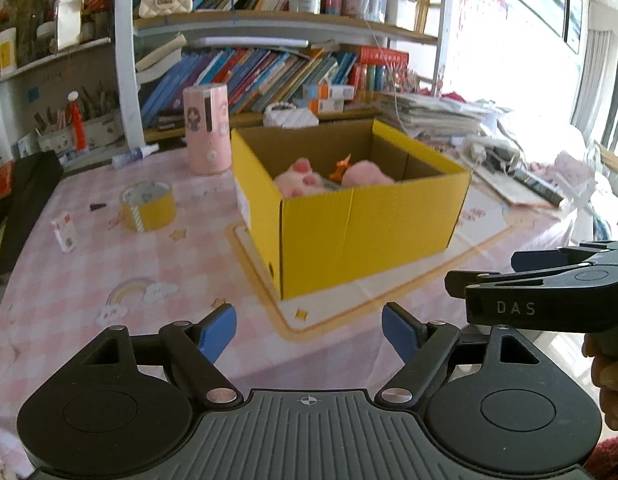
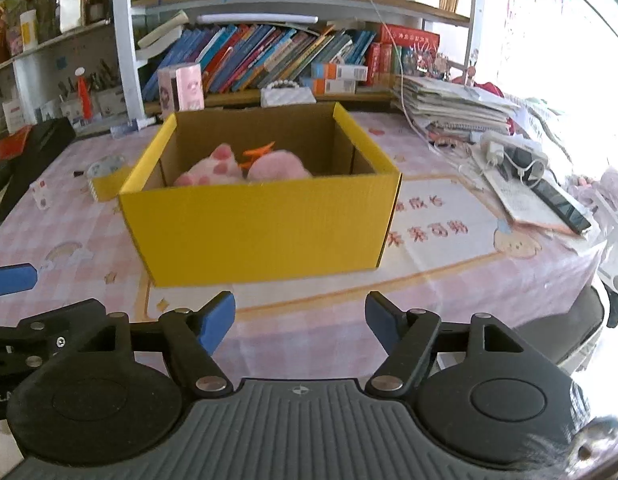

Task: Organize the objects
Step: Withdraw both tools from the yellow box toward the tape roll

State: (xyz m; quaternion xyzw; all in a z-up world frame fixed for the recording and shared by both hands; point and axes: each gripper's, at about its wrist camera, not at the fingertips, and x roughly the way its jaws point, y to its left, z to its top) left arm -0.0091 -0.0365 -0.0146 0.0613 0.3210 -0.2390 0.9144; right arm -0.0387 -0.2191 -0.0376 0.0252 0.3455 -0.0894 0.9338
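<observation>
A yellow cardboard box (image 1: 361, 216) stands open on the pink checked tablecloth; it also shows in the right wrist view (image 2: 265, 224). Inside lie pink plush toys (image 1: 305, 178) (image 2: 213, 168) and a small orange toy (image 1: 341, 168) (image 2: 258, 150). My left gripper (image 1: 309, 330) is open and empty, held above the table in front of the box. My right gripper (image 2: 301, 320) is open and empty, also in front of the box. The right gripper's body (image 1: 541, 292) shows at the right of the left wrist view. A blue fingertip (image 2: 11, 278) of the left gripper shows at the left edge of the right wrist view.
Left of the box are a roll of yellow tape (image 1: 148, 207), a small white carton (image 1: 65, 232) and a pink cylinder (image 1: 207, 128). A stack of papers (image 2: 453, 104), cables and a phone (image 2: 561, 200) lie at the right. Bookshelves (image 1: 269, 76) stand behind.
</observation>
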